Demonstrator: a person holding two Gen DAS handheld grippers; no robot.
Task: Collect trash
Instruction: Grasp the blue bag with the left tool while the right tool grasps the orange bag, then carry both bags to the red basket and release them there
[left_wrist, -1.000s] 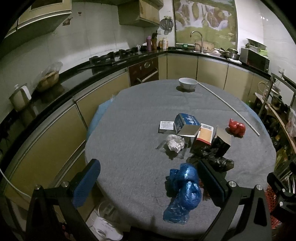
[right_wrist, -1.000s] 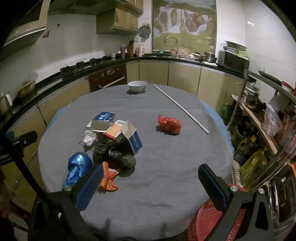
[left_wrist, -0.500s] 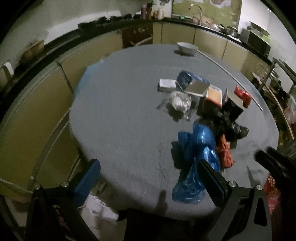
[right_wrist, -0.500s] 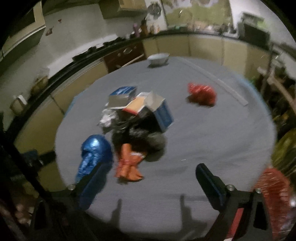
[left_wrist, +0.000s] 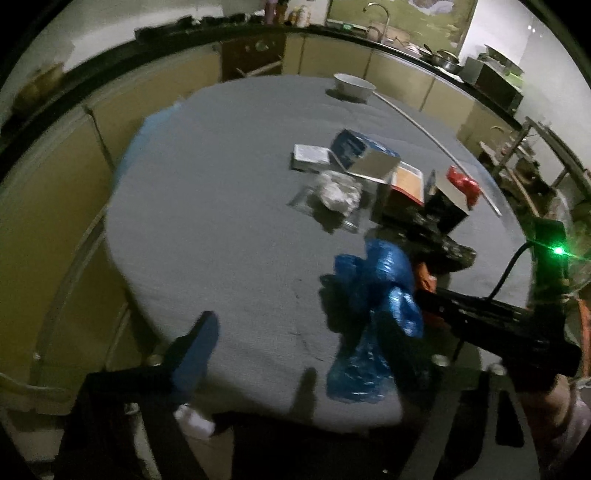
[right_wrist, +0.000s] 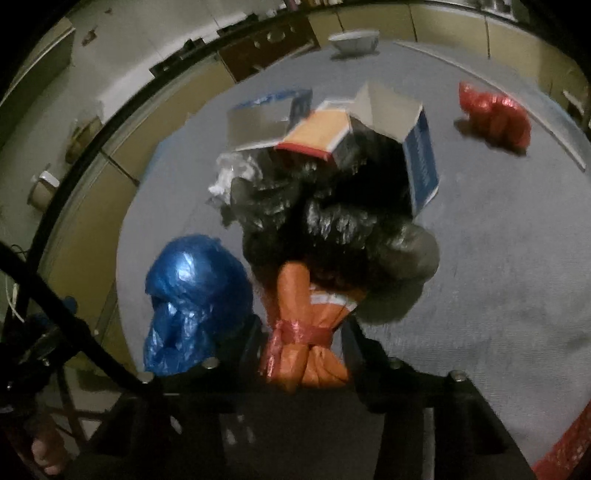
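Right wrist: orange bag (right_wrist: 308, 332) between right gripper (right_wrist: 304, 345) fingers.

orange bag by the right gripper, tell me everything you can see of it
The orange bag is a crinkled, glossy plastic bundle, cinched at its waist by a knotted red plastic strip, with a pale band across its upper part. It lies on the grey table near the front edge, its top against the black bag, the blue bag beside it. The right hand-held gripper has closed on its tied lower end.
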